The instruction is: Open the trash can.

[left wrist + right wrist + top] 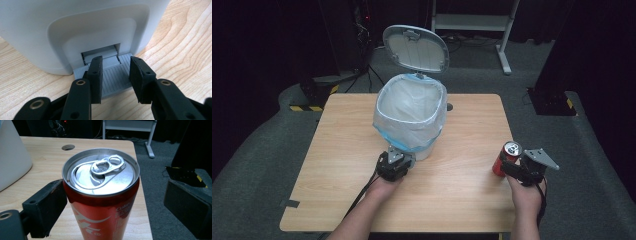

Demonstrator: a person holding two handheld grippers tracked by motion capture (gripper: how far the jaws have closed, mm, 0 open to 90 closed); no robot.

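Bin (412, 117) stood mid-table (347, 150), lid (416, 48) raised, a pale liner (411, 105) folded over its rim; nothing could be made out inside it. Left gripper (115, 75) sat low at the bin's base, jaws narrowly apart over the grey pedal (112, 80) and touching it. Red can (101, 195) stood upright near the table's right edge (tab opened, contents not visible). Right gripper (120, 205) had its jaws wide around the can, one pad against its side, the other clear. A hole (67, 147) lay beyond in the tabletop.
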